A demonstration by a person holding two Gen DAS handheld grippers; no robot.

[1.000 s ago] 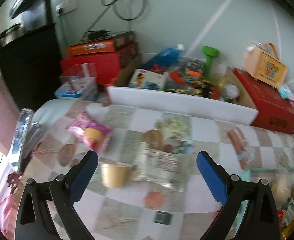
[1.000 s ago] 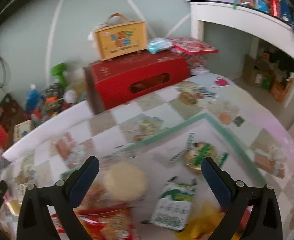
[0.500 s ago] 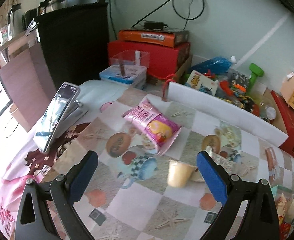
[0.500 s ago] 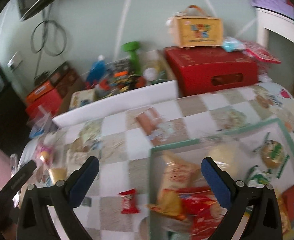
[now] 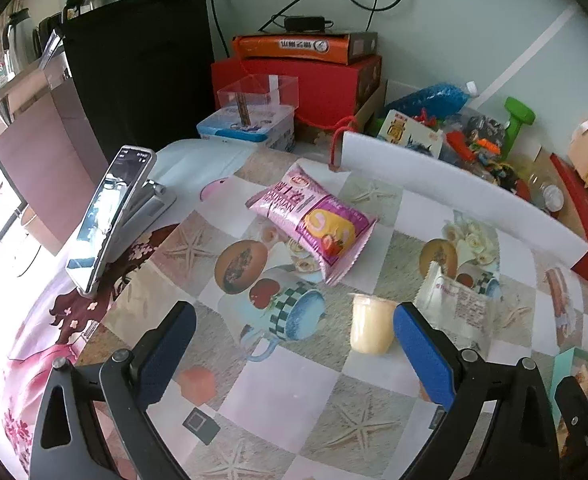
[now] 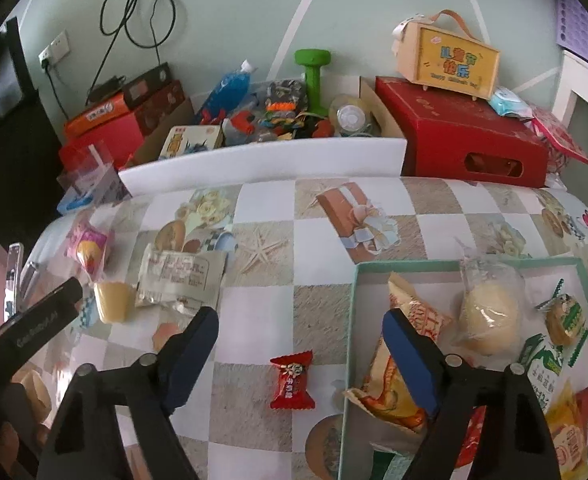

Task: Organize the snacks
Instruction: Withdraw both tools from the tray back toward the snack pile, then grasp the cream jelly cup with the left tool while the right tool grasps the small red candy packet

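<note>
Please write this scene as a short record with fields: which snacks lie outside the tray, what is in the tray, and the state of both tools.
outside tray: pink snack bag, yellow jelly cup, white packet, red candy
tray: round bun, orange bag, green-white carton, others
left tool: open, empty
right tool: jaws closing, the candy lies on the cloth below the gap, untouched

Red candy (image 6: 292,380) beside snack tray (image 6: 352,320)

Soft daylight — left-edge glare, fisheye-warped edges
</note>
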